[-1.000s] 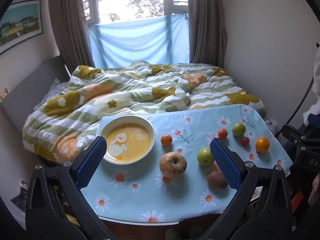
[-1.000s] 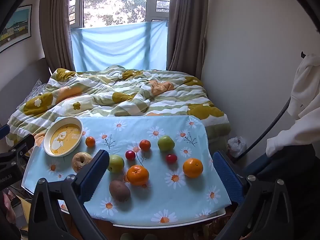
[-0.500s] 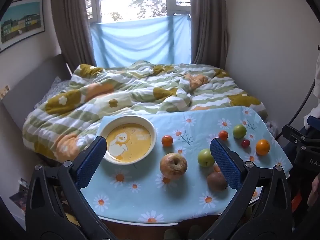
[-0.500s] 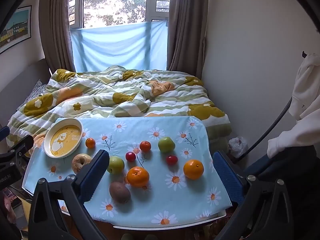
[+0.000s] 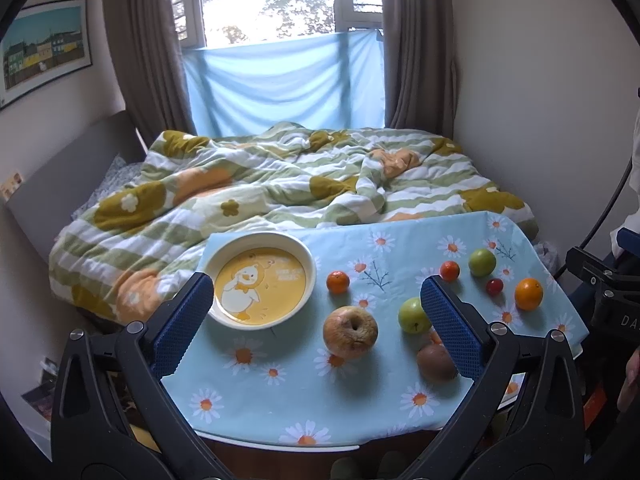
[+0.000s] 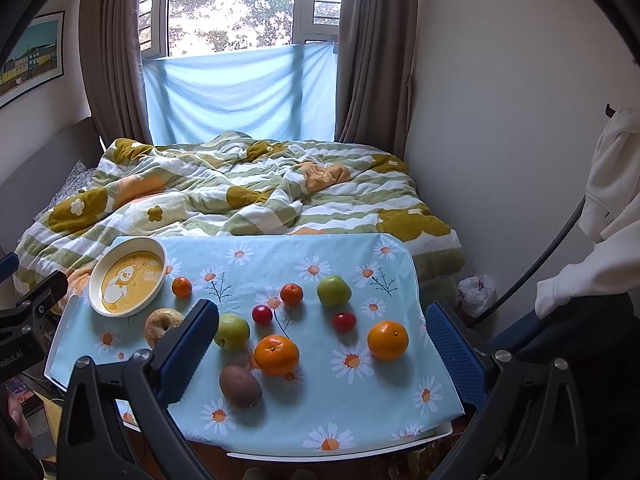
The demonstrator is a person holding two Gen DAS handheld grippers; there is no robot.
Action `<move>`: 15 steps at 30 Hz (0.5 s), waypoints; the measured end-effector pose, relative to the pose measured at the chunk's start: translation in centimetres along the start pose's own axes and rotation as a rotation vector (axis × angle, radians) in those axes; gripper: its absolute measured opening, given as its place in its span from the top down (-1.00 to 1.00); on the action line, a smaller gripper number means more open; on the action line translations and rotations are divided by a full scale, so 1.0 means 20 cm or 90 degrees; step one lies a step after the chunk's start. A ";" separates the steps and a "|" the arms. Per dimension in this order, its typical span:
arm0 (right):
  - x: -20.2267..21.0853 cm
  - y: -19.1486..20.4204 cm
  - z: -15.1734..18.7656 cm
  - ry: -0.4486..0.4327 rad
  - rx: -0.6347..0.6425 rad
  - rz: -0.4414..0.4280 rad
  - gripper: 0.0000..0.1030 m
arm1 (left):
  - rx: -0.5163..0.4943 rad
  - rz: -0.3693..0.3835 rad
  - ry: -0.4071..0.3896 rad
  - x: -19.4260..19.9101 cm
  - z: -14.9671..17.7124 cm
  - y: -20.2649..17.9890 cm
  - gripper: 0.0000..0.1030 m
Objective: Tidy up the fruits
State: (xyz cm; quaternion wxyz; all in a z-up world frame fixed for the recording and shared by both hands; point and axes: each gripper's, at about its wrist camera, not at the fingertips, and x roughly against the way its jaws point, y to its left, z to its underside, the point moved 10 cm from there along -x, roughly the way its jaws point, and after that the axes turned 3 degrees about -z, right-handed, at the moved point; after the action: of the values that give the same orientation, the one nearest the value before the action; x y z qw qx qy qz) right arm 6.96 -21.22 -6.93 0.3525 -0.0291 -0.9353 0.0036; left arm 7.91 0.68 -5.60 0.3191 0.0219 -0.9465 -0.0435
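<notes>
We see almost no change since a moment ago: both grippers hang over the near edge of the table (image 6: pixel 436 430), only drifting a little. Our left gripper (image 5: pixel 316 312) and right gripper (image 6: pixel 322 344) are spread wide and hold nothing. The fruits lie ahead of them: the wrinkled apple (image 5: pixel 350 332) between the left fingers, the plate (image 5: pixel 261 245) beyond the left one. We think the sorting has not begun

Daylight, from the window (image 5: pixel 280 0) at upper centre of both views; panes overexposed, glare strongest at top centre of the left wrist view. Room evenly lit, moderately bright. Soft short shadows fall toward the camera beneath the fruit on the tablecloth (image 6: pixel 304 392). Focus sharp at centre. Strong fisheye curvature at edges; black vignette in all corners. Walls bowed.
</notes>
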 end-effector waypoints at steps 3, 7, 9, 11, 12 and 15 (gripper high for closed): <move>0.00 0.00 0.00 0.000 0.000 0.001 -0.99 | 0.000 0.000 0.000 0.00 0.00 0.00 -1.00; 0.00 0.00 0.00 0.000 0.000 0.000 -0.99 | -0.002 0.000 -0.001 0.00 0.00 -0.01 -1.00; 0.00 0.00 0.00 -0.001 0.000 -0.001 -0.99 | -0.001 0.000 -0.001 0.00 0.00 0.00 -1.00; 0.00 0.00 0.00 0.001 0.001 -0.001 -0.99 | 0.000 0.000 0.000 0.00 0.00 -0.01 -1.00; 0.00 0.00 0.00 0.001 0.001 -0.001 -0.99 | 0.000 0.002 0.001 0.00 0.00 -0.01 -1.00; 0.00 0.01 -0.01 0.001 0.000 -0.003 -0.99 | -0.001 0.004 0.002 0.00 0.00 -0.02 -1.00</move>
State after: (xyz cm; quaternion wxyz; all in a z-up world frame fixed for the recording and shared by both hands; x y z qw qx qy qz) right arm 7.09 -21.07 -6.68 0.3533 -0.0270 -0.9351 0.0031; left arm 7.87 0.20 -5.67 0.3208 0.0184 -0.9460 -0.0431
